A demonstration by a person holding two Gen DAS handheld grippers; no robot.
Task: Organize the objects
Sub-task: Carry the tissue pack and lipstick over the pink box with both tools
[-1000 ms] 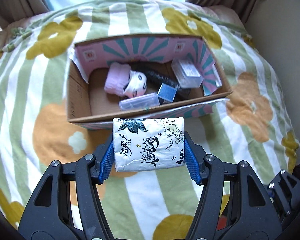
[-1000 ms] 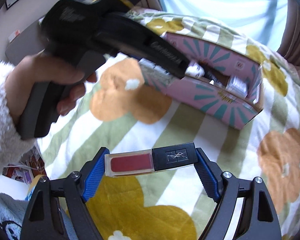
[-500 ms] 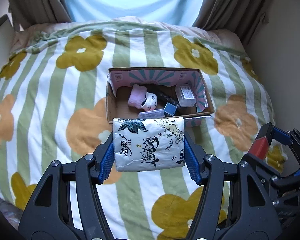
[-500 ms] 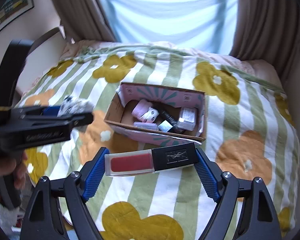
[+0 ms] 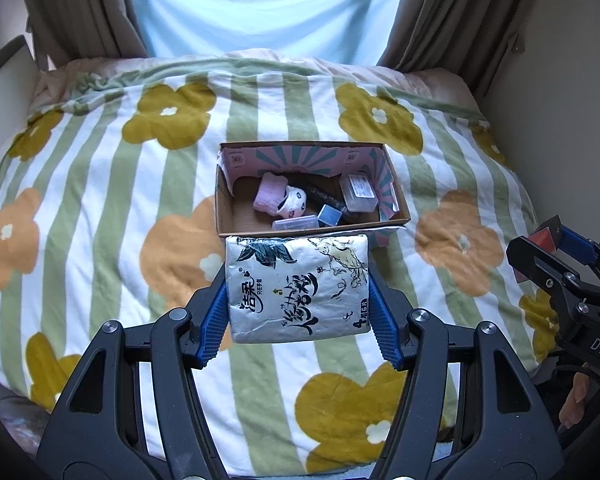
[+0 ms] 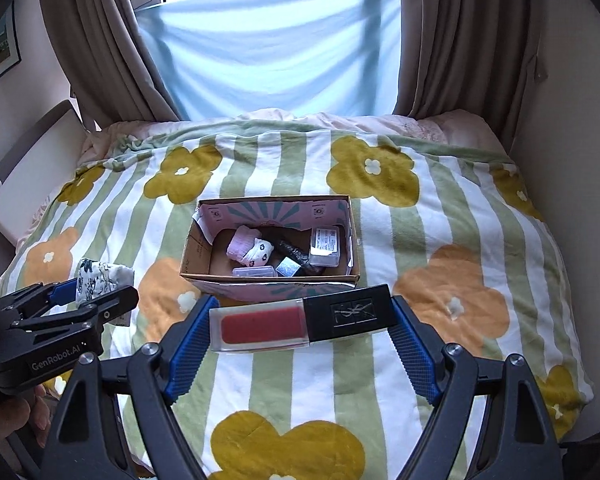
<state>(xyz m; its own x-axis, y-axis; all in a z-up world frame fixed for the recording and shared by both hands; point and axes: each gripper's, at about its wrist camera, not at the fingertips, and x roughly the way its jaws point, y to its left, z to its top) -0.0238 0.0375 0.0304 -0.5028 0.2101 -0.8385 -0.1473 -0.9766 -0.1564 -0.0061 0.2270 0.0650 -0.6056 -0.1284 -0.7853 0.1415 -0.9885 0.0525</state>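
Bed [image 5: 100,208] | one box [image 5: 300,236] | left gripper [image 5: 298,292] clamps tissue pack [image 5: 296,284] | right gripper [image 6: 300,322] clamps lipstick [image 6: 300,320]

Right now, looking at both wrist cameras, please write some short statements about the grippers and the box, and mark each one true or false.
1. The left gripper is shut on a tissue pack. True.
2. The right gripper is open and holds nothing. False: it is shut on a red lip gloss with a black cap.
3. The cardboard box stands on a flowered, striped blanket. True.
4. The box is empty. False: it holds several things, among them a pink sock and a clear plastic case.
5. The tissue pack already lies inside the box. False: it is in the left gripper, outside the box.
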